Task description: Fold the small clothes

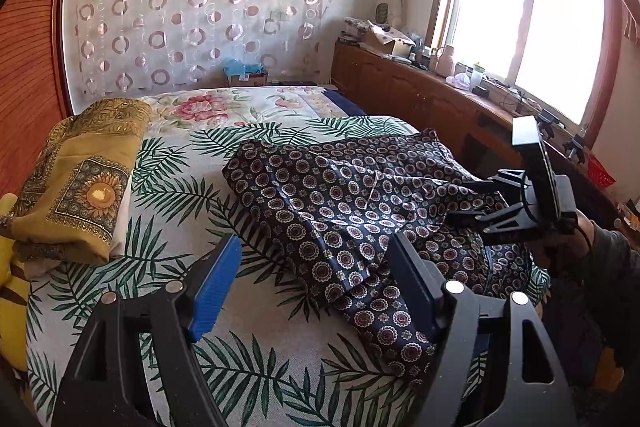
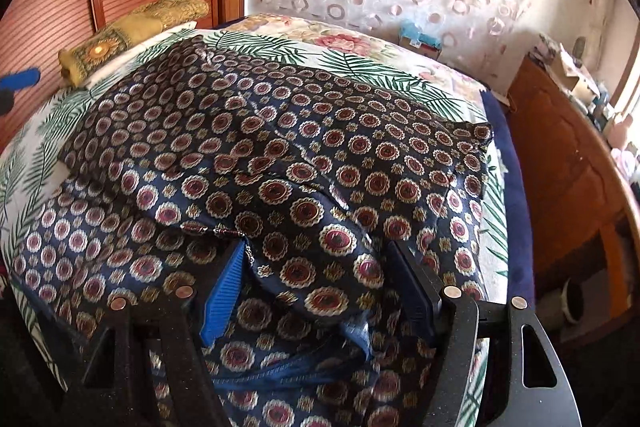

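- Bedroom; bed (image 1: 248, 311) w/ palm-leaf sheet, floral quilt (image 1: 224, 105) at far end, circle-print sheer curtain (image 1: 192, 7) on wall behind.
- Task item: navy garment w/ medallion print (image 1: 340, 203), lying rumpled on bed, toward window-side edge; partly doubled over itself, layers overlapping in right wrist view (image 2: 280, 155).
- Left gripper (image 1: 316, 283): jaws spread, blue pads clear of cloth on near side; one finger over bare sheet, other over garment's edge. Nothing pinched.
- Right gripper (image 2: 316, 291): jaws spread wide, a bunched fold of garment sits between the fingers; pads not seen pressing it. From left wrist cam, right gripper (image 1: 464, 203) at garment's window-side end, person's hand (image 1: 576, 235) & dark sleeve behind it.
- Folded mustard sunflower-print cloth (image 1: 76, 187) stacked at bed's other side, well apart from garment.
- Containers: open cardboard box (image 1: 390, 41) on wooden cabinet (image 1: 420, 99) under window, contents can't tell; box w/ blue stuff (image 1: 245, 73) by wall past the bed.
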A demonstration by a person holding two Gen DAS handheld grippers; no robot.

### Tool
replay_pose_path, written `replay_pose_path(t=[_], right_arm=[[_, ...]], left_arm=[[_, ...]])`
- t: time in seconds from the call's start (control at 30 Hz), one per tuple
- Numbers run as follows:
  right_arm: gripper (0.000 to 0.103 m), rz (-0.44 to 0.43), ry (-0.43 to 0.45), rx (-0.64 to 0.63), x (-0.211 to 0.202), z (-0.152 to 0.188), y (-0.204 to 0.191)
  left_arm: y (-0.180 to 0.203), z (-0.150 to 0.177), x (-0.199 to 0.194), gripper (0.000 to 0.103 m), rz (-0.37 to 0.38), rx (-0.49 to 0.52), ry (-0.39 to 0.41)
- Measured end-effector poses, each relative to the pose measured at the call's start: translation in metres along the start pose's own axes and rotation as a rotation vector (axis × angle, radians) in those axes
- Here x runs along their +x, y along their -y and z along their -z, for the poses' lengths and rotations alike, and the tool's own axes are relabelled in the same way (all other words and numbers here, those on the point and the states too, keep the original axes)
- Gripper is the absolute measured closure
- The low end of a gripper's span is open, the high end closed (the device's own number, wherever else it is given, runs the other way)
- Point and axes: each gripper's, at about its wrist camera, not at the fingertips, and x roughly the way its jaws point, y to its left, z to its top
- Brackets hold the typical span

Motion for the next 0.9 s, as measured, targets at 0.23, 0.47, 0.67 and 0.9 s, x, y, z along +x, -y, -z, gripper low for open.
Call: replay_pose_path(t=[0.23,0.47,0.67,0.9], right_arm=[[0.082,-0.082,0.002,0.027,0.018,-0.007,0.008],[0.094,-0.104,0.128,0.03,-0.029,0.003,0.003],[0.094,-0.107,0.208,0.079,-0.076,0.026,0.006],[0.094,-0.047,0.156,0.135,-0.094,0.062,0.022]], left_arm=[[-0.002,0.004,0.0,0.027,-0.002,0.002,-0.008],[-0.004,0.003,-0.001,0.027,0.003,-0.005,-0.009],[-0.001,0.001,-0.003,0.027,0.007,0.002,-0.001],[0.001,-0.003,-0.008,0.027,0.008,0.006,0.023]])
